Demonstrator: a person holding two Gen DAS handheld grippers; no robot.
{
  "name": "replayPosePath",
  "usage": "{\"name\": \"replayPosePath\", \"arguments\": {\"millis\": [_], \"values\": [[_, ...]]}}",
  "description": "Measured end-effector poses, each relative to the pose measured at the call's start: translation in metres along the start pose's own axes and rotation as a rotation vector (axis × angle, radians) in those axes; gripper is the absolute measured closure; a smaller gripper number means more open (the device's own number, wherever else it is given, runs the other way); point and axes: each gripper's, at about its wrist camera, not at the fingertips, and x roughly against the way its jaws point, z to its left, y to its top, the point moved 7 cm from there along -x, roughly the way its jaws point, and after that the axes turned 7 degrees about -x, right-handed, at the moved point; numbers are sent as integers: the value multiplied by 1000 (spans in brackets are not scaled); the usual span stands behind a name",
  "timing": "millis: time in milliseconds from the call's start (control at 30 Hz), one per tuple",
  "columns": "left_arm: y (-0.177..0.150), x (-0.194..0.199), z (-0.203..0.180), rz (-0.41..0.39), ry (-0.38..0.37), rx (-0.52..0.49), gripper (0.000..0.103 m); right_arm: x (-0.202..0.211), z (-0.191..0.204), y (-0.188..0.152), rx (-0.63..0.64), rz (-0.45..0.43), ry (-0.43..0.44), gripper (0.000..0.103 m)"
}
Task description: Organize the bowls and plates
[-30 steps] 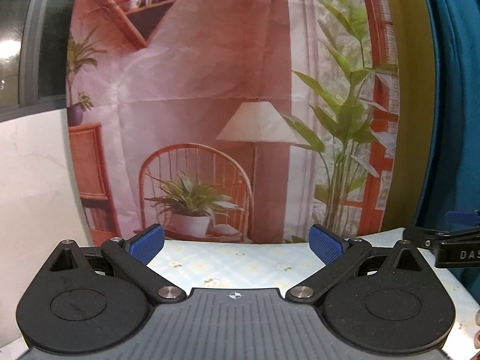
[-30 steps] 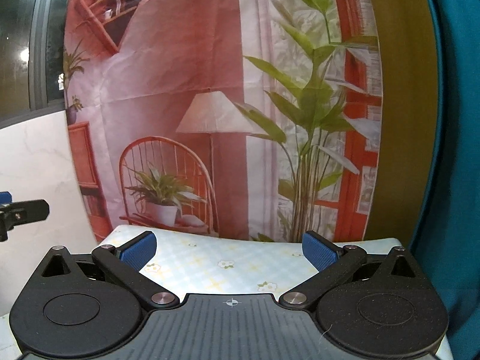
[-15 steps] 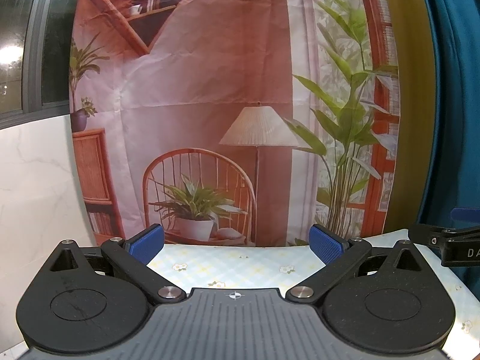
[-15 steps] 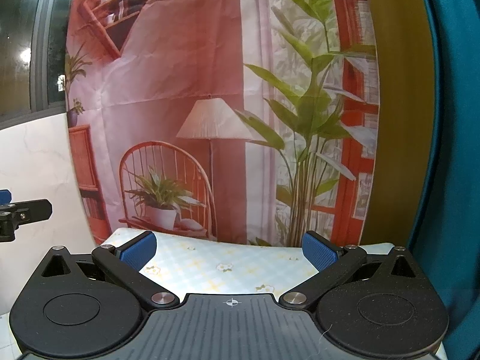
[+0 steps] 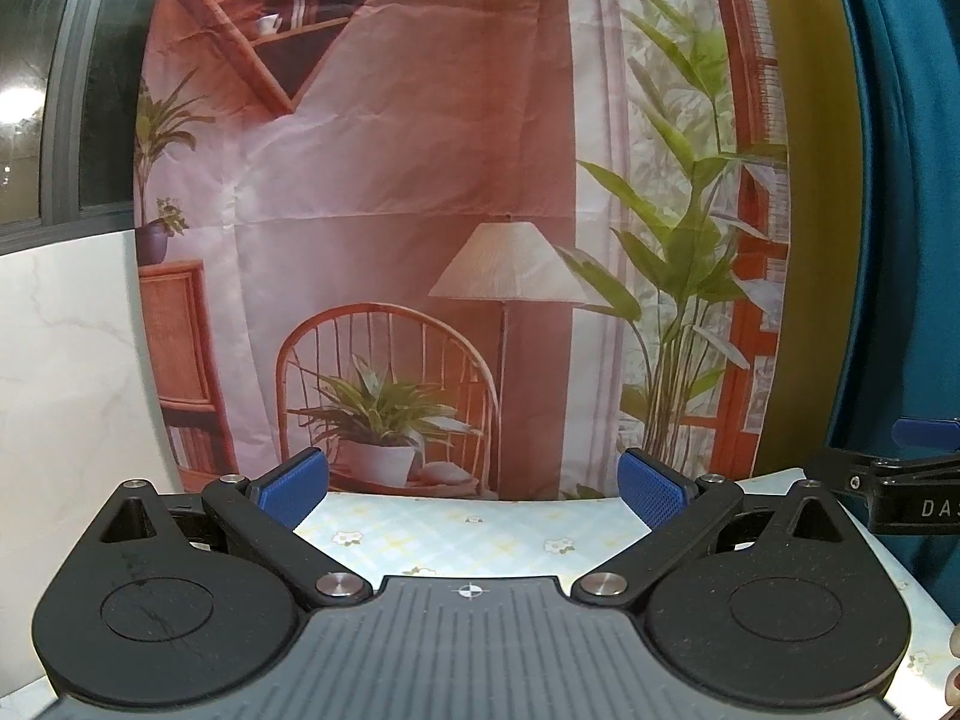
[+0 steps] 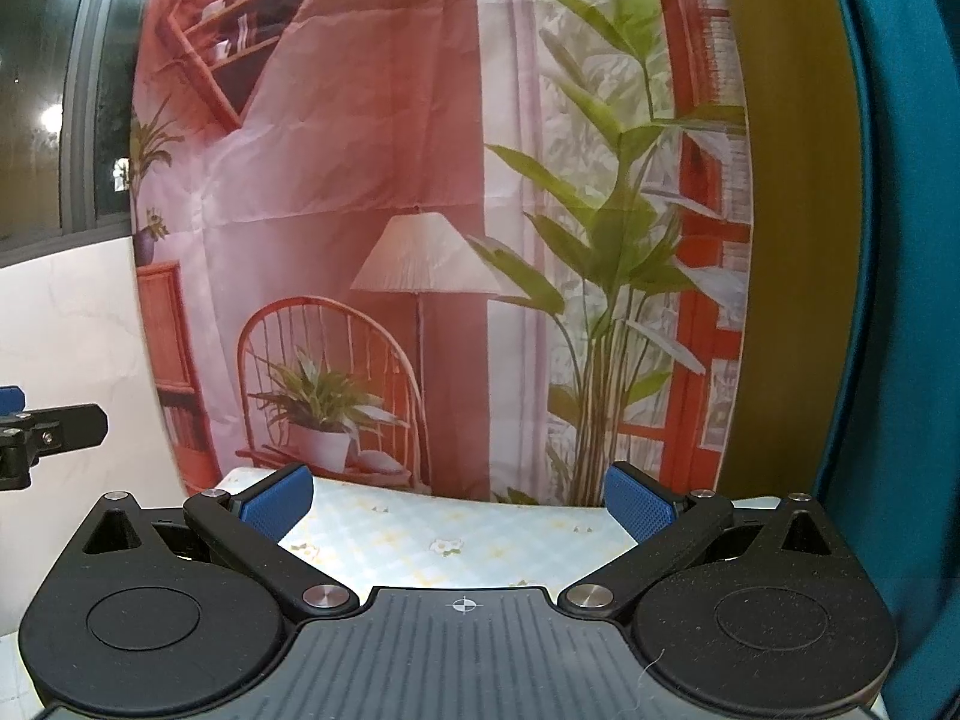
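- Our left gripper (image 5: pixel 473 489) is spread wide with nothing between the blue pads (image 5: pixel 291 485), just hanging above the table.
- Same story on the right gripper (image 6: pixel 459 495): jaws wide apart, blue pads (image 6: pixel 637 504) bare, nothing pinched.
- The two sit side by side. From the left wrist view we catch a black piece of the right gripper poking in at the right edge, and from the right wrist view a black bit of the left gripper shows at the left edge.
- Below both is a tablecloth (image 5: pixel 468 531) with a pale check and little flowers. What we can see of it between the fingers is bare cloth.
- Plates and bowls: honestly can't see any in either view, so we can't tell where they are.
- Straight ahead hangs a printed backdrop (image 5: pixel 420 180) with a lamp, a rattan chair, potted plants and shelves on it. It's creased, so clearly fabric.
- To the right of it there's a mustard yellow strip (image 6: pixel 786 240), then a teal curtain (image 6: pixel 906 300).
- To the left, a white marbled wall (image 5: pixel 66 360) with a dark window (image 5: pixel 36 72) above.
- A few fingertips (image 5: pixel 953 669) peek in at the bottom right corner of the left wrist view.
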Motion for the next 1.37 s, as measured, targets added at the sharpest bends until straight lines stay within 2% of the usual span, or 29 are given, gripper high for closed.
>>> {"name": "replayPosePath", "arguments": {"millis": [1367], "values": [[-1,-2,0,3,-15,-8,0,3,-3,1,-11,-10,-15,0]]}}
